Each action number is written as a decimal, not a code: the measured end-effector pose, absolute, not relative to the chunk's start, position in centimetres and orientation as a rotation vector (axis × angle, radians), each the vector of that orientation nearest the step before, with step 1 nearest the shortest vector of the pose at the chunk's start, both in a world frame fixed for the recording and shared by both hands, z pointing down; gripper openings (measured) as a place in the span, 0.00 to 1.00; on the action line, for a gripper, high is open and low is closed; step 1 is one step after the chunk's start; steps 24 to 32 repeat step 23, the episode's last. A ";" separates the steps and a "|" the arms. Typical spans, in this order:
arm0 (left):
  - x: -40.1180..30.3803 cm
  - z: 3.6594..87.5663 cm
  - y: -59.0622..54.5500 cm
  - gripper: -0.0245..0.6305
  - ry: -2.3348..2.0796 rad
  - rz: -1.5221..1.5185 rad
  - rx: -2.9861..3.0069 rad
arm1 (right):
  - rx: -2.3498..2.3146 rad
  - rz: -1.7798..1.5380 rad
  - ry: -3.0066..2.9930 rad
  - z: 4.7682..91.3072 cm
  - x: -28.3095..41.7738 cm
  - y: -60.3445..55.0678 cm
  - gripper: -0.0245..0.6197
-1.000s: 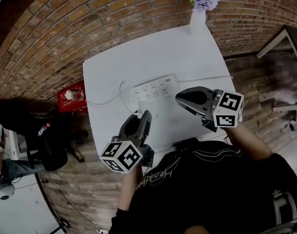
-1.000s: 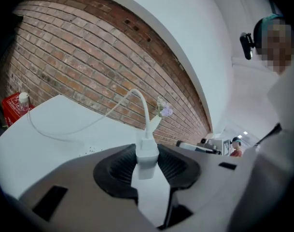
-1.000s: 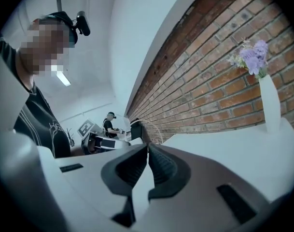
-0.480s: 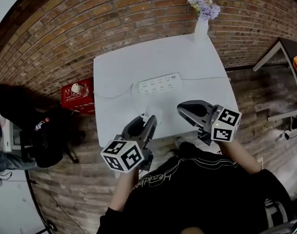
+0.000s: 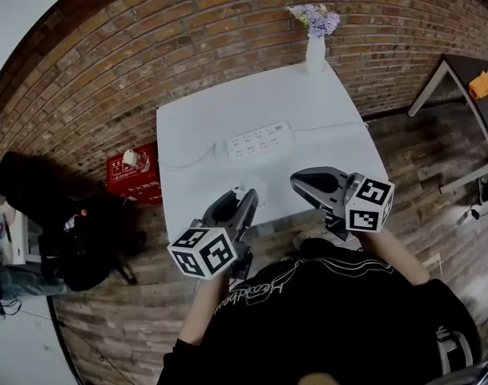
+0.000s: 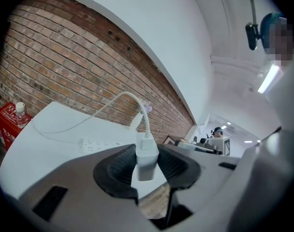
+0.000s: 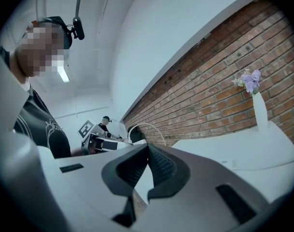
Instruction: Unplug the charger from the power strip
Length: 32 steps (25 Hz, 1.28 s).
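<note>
Two tools show in the head view: the left hand-held gripper (image 5: 247, 196) and the right hand-held gripper (image 5: 295, 180), both at the near edge of the desk (image 5: 324, 103). The power strip (image 5: 260, 141) lies mid-desk, well apart from the white charger (image 5: 245, 191) at the left one's tip.

Left gripper view: the jaws stand partly apart with their pads clamped on the charger's sides. Its cable (image 6: 147, 122) arches back toward the strip.

Right gripper view: the jaws are pressed together on nothing.

Unplugging looks done. The next move probably calls for setting the charger on the desk and letting go.
</note>
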<state>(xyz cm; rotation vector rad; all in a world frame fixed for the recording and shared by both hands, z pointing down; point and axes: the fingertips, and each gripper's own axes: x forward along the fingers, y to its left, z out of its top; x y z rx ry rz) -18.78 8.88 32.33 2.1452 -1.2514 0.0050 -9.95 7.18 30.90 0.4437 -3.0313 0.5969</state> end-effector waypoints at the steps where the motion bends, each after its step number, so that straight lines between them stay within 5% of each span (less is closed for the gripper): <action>1: -18.7 32.2 8.9 0.25 -1.248 0.004 2.150 | 0.447 0.603 -3.030 30.9 -9.9 7.3 0.03; 32: -18.5 32.7 8.8 0.25 -1.223 0.007 2.111 | 0.462 0.623 -2.979 31.8 -9.3 7.9 0.03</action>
